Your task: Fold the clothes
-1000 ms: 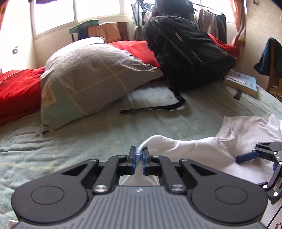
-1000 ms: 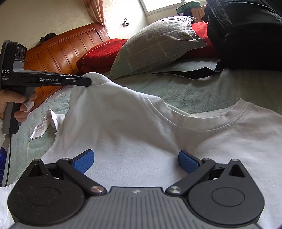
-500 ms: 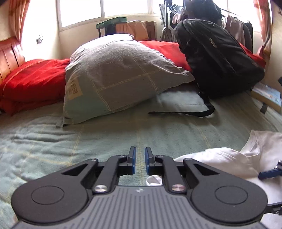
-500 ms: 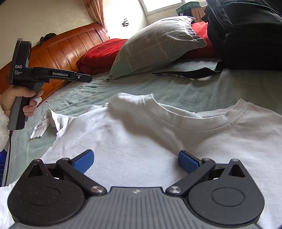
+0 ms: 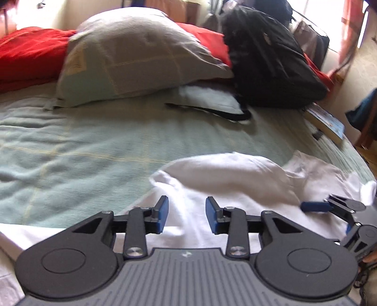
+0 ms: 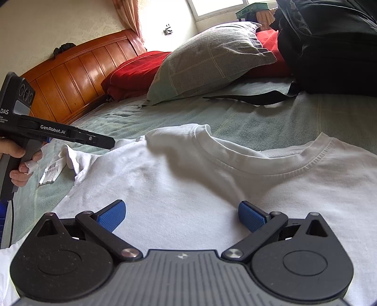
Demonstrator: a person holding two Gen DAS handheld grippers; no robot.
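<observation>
over the white t-shirt (image 6: pixel 188 188), left claw (image 5: pixel 186 215) is opening, empty; right claw (image 6: pixel 181 215) gapes wide, empty.

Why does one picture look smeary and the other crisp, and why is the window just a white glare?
Left wrist view: motion blur smears the grey checked pillow, black backpack and white cotton T-shirt. Right wrist view: sharp, down to the T-shirt's ribbed collar; the bright window is overexposed. Both: the fisheye lens bends the green bedspread.
</observation>
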